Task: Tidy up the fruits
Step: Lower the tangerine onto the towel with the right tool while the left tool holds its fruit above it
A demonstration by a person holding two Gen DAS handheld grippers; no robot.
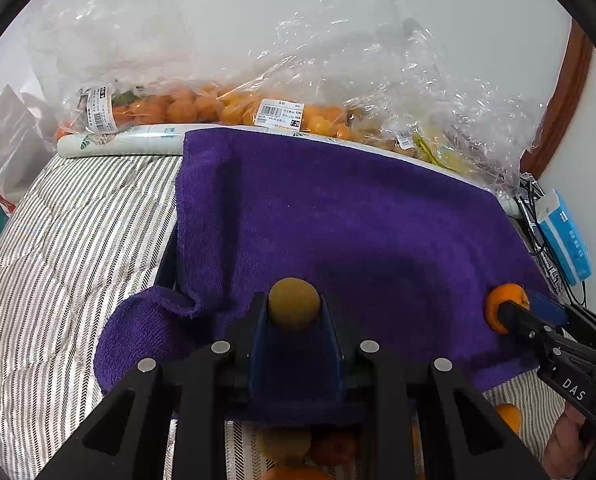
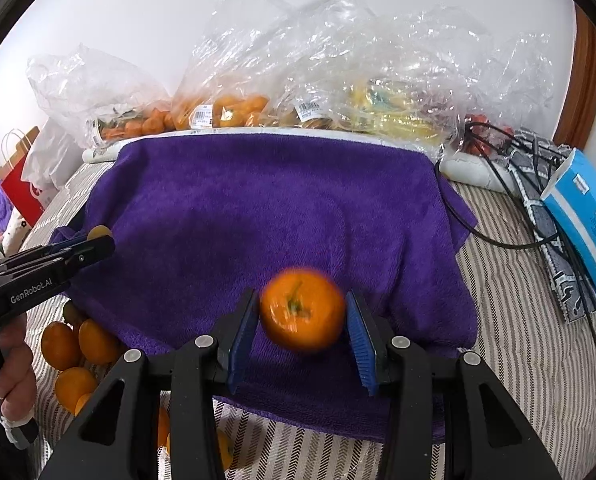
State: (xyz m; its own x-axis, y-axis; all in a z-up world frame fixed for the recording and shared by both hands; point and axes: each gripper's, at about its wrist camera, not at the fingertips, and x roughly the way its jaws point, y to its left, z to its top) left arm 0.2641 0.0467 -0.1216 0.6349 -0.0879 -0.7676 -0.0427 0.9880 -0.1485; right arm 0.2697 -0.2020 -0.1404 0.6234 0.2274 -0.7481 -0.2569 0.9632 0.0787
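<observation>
My left gripper point(image 1: 293, 312) is shut on a small round olive-yellow fruit point(image 1: 293, 302), held just above a purple towel point(image 1: 338, 220). In the right wrist view the same gripper point(image 2: 97, 242) comes in from the left with that fruit point(image 2: 99, 232) at its tips. My right gripper point(image 2: 302, 314) is shut on an orange mandarin point(image 2: 302, 312), stem towards the camera; the fruit looks blurred. From the left wrist view, the right gripper point(image 1: 512, 308) and its mandarin point(image 1: 504, 300) sit over the towel's right edge.
Several loose oranges point(image 2: 77, 344) lie on the striped bedding point(image 2: 518, 360) at the towel's near left corner. Clear plastic bags of fruit point(image 1: 281, 114) line the back. A blue box point(image 2: 586, 220) and black cables point(image 2: 498, 240) lie right; a red paper bag point(image 2: 21, 192) stands left.
</observation>
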